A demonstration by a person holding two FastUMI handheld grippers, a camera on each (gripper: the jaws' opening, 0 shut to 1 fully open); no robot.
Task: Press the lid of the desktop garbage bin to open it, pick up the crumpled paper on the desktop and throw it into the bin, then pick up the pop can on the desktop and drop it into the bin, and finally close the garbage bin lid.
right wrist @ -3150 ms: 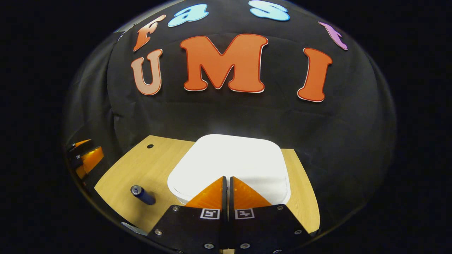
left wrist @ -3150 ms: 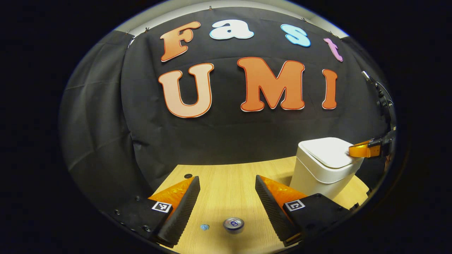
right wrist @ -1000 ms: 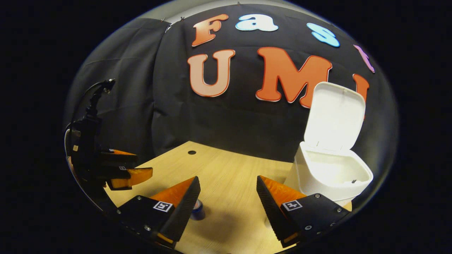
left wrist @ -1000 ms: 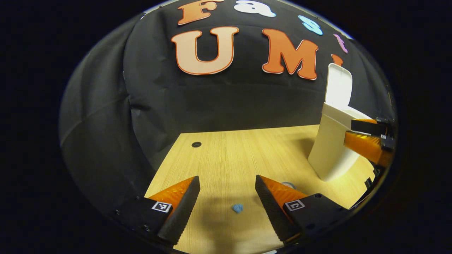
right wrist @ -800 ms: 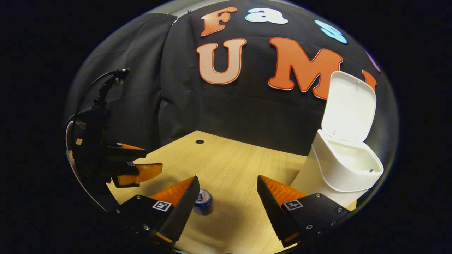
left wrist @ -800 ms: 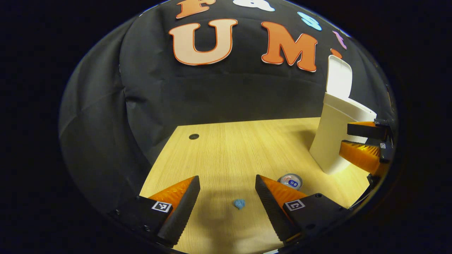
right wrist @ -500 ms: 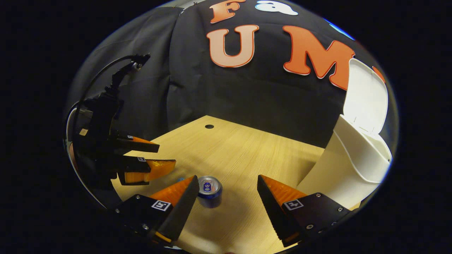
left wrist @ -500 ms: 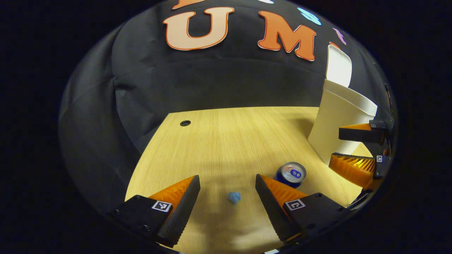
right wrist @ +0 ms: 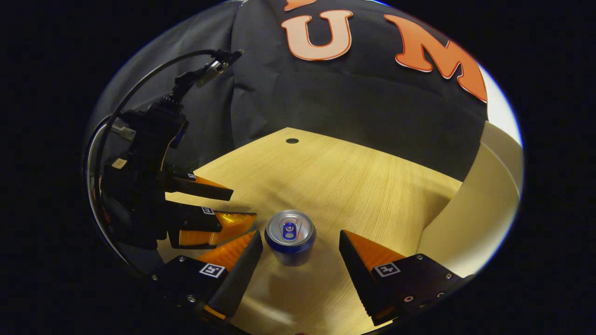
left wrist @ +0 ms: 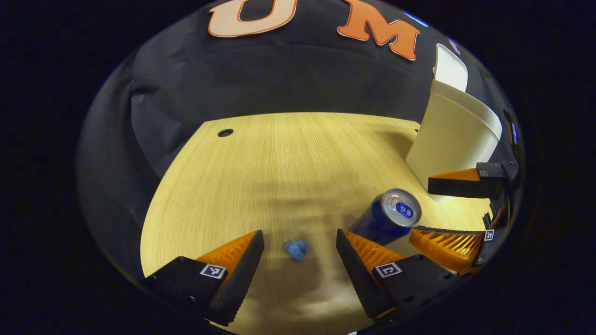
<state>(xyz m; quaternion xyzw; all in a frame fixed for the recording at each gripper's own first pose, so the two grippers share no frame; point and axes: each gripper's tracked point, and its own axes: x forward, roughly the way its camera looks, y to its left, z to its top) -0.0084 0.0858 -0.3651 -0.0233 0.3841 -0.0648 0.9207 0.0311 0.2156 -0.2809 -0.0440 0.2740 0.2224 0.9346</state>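
Left gripper view: the left gripper (left wrist: 298,249) hangs low over the table (left wrist: 260,158), jaws spread, the blue crumpled paper (left wrist: 296,248) lying on the wood between its fingers but untouched.
Same view, right side: the pop can (left wrist: 387,216) stands upright just beside the paper; the right gripper (left wrist: 449,211) sits open next to it, and the white garbage bin (left wrist: 449,137) stands behind with its lid (left wrist: 450,69) raised.
Right gripper view: the right gripper (right wrist: 300,260) has its jaws spread either side of the pop can (right wrist: 290,236), not pressing it; the left gripper (right wrist: 228,204) hovers open close to the left, and the bin's wall (right wrist: 475,209) rises at the right edge.
Step in hand: picking up the paper, by my reading. Doing it well likely means lowering until the fingertips bracket the small wad, closing gently, and keeping clear of the neighbouring can.
Change: half a second ago both grippers rode higher; the paper and can now loom larger and sit more squarely between the fingers.
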